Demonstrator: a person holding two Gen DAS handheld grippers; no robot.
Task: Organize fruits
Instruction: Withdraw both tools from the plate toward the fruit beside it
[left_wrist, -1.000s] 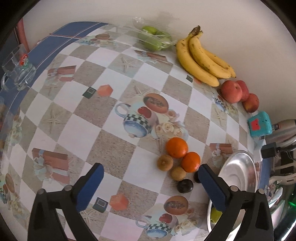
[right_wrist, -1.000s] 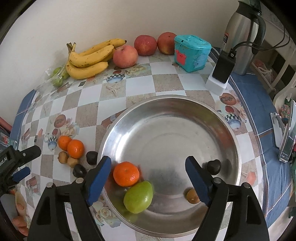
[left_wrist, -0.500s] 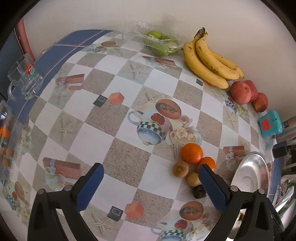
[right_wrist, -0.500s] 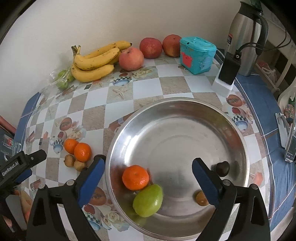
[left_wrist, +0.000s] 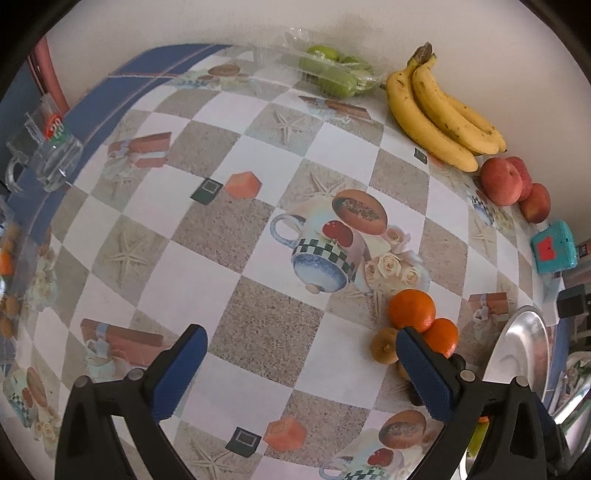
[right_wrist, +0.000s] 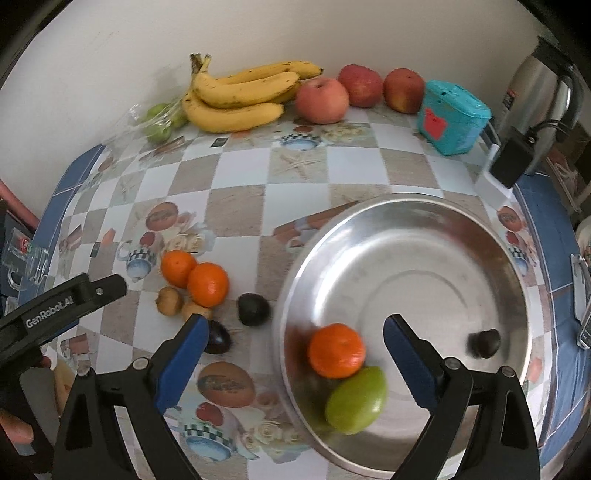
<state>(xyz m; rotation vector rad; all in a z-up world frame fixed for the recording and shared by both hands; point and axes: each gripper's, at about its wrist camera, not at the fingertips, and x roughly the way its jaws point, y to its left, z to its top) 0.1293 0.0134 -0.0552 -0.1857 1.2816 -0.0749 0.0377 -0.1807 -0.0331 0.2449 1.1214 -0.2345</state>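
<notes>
Right wrist view: right gripper (right_wrist: 291, 354) is spread wide, empty, jaws just opened; one orange (right_wrist: 336, 350) is delivered in the bowl (right_wrist: 424, 221). Two oranges (right_wrist: 207, 284) remain tabled; next reach leftward.

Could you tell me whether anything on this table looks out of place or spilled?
Nothing is spilled or damaged. Small fruits, including two oranges and a dark fruit, still lie loose on the tablecloth beside the metal bowl.
</notes>
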